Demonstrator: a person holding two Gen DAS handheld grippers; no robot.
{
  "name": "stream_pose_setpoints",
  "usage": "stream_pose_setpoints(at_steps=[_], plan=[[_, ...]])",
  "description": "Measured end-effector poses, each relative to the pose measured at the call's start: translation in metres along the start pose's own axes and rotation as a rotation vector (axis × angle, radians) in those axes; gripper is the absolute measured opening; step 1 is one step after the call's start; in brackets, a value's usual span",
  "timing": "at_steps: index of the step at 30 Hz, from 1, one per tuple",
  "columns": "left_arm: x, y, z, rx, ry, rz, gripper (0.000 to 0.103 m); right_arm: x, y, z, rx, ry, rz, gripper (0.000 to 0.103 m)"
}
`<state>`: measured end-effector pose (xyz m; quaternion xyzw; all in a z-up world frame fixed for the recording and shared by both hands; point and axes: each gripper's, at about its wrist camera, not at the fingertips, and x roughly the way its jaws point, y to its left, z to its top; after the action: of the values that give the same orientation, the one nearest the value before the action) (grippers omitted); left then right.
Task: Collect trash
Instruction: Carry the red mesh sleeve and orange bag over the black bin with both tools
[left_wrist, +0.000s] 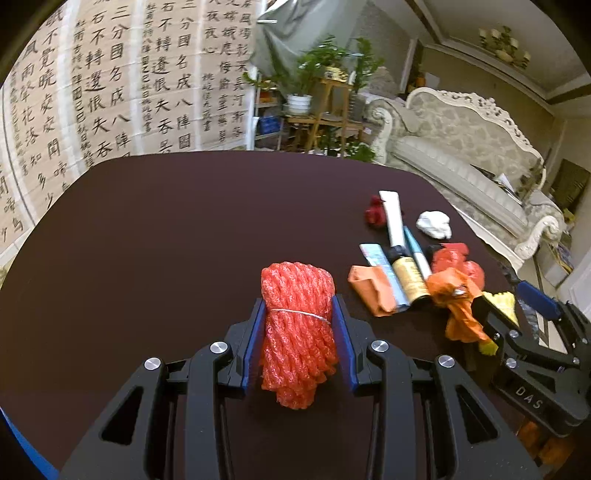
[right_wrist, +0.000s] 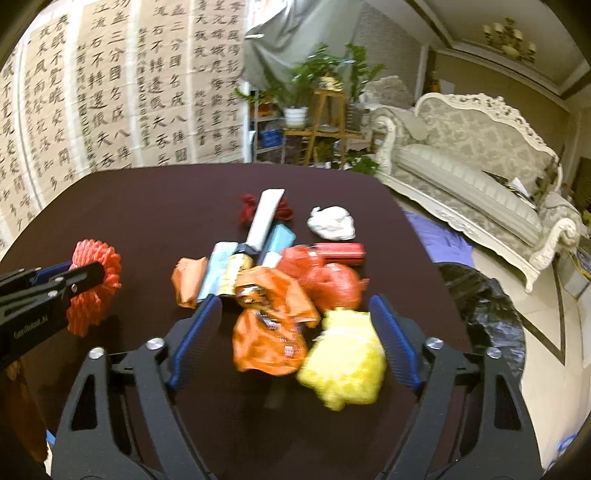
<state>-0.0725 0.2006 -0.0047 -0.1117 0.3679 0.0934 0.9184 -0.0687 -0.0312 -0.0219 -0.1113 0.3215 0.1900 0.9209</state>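
The left tool (left_wrist: 298, 332) pinches a roll of coral foam netting (left_wrist: 295, 332), ribbed and tied with thin wire, above the dark matte worktop (left_wrist: 147, 240). The right tool (right_wrist: 291, 332) gapes wide around a crinkled orange wrapper (right_wrist: 269, 332) and spongy yellow netting (right_wrist: 343, 365), gripping neither.

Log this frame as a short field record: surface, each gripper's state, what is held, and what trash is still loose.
surface: dark table
left gripper: shut on red foam net
right gripper: open, jaws either side of orange wrapper and yellow foam net
loose trash: white crumpled paper, white tube, red mesh bag
bin: black bag at table's right edge
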Motion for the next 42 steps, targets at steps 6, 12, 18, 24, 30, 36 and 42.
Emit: stream_pose_setpoints(at_steps=[6,12,18,24,30,36,42], plan=[[0.004,0.007,-0.002,-0.021,0.012,-0.007,0.036,0.019,0.011,-0.002,-0.026,0.062,0.036,0.047],[0.005,0.005,-0.003,-0.020,0.013,-0.024,0.036,0.017,0.009,-0.002,-0.018,0.046,0.034,0.028],[-0.001,-0.004,-0.001,-0.015,-0.004,-0.049,0.036,0.003,0.003,0.000,0.004,0.012,0.046,0.026],[-0.004,-0.022,0.006,0.007,-0.019,-0.085,0.036,-0.018,-0.018,0.005,0.051,-0.045,0.033,0.026],[-0.005,-0.057,0.011,0.054,-0.032,-0.152,0.036,-0.029,-0.061,0.003,0.121,-0.074,-0.049,0.026],[0.002,-0.106,0.016,0.120,-0.034,-0.230,0.036,-0.032,-0.119,-0.011,0.209,-0.074,-0.176,0.026],[0.015,-0.158,0.022,0.186,-0.031,-0.280,0.036,-0.028,-0.164,-0.023,0.267,-0.076,-0.275,0.026]])
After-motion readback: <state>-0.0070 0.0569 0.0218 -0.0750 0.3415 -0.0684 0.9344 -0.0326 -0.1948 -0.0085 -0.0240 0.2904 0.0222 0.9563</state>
